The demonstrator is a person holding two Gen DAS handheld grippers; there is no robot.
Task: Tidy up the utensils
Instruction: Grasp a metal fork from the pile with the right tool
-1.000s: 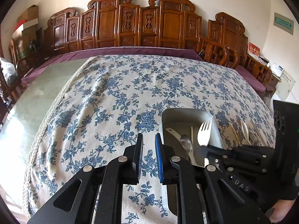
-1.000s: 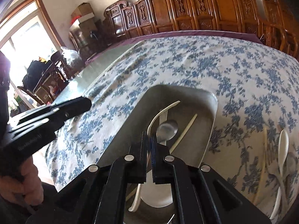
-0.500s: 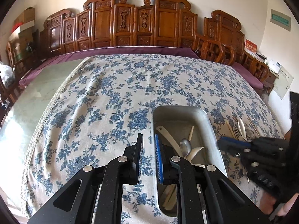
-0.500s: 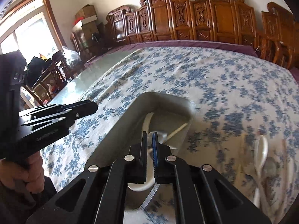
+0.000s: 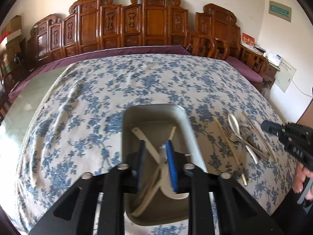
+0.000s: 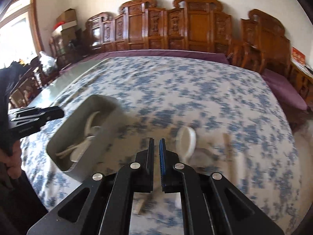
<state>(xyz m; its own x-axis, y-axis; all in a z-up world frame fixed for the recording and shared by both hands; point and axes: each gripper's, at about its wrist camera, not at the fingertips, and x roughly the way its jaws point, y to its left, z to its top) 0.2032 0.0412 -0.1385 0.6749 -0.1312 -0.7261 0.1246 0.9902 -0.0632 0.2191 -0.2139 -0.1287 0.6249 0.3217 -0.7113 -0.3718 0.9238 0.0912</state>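
Note:
A grey tray (image 5: 125, 129) lies on the flowered cloth and holds white spoons (image 5: 150, 148) and a chopstick, crossed over each other. My left gripper (image 5: 155, 144) hovers over the tray with its jaws opening. The utensils show between its fingers, and the pads do not press on them. Right of the tray, loose on the cloth, lie a white spoon (image 5: 233, 121), metal cutlery (image 5: 246, 143) and chopsticks (image 5: 228, 143). My right gripper (image 6: 156, 140) is shut on nothing, just left of the blurred white spoon (image 6: 186, 137), with the tray (image 6: 101, 137) to its left.
The blue-flowered cloth (image 5: 137, 82) covers a wide table, with bare glass (image 5: 29, 90) at its left side. Carved wooden chairs (image 5: 154, 19) line the far wall. A hand (image 6: 11, 168) holds the left gripper (image 6: 56, 112) at the near left edge.
My left gripper has shifted right, from beside the tray to over it, and its jaws have widened. My right gripper has swung right, from over the tray to the loose utensils.

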